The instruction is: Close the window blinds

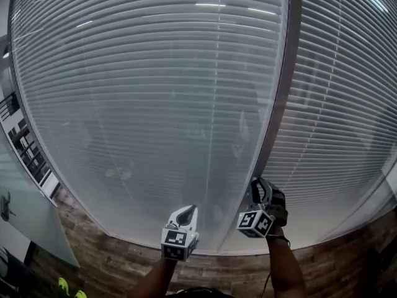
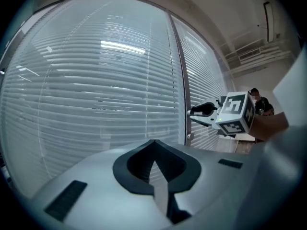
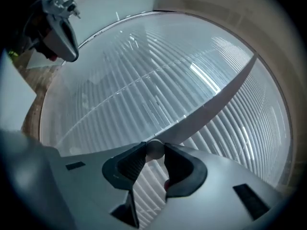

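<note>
White horizontal-slat window blinds (image 1: 155, 92) cover the wide left pane of the window, running down to a strip of brown wood-plank panelling (image 1: 111, 253) under the window's bottom edge. Near that bottom edge, in front of the lower middle of this pane, the left gripper (image 2: 153, 143) points at the slats. Its dark jaws are pressed together tip to tip with nothing between them, and it stands apart from the blinds. Just to its right, a dark upright window post (image 1: 282, 104) divides the left pane from the next one. The right gripper (image 3: 154, 153) is raised at the foot of this post, close beside the left gripper and a little higher. Its jaws are part-way in and pinch a small pale round rod end (image 3: 154, 147) right at their tips, one pad on each side. The rod end sits in line with the post, with blind slats spreading away on both sides of it. Further right, a second panel of white slats (image 1: 347, 117) covers the right pane to the window's right edge.
</note>
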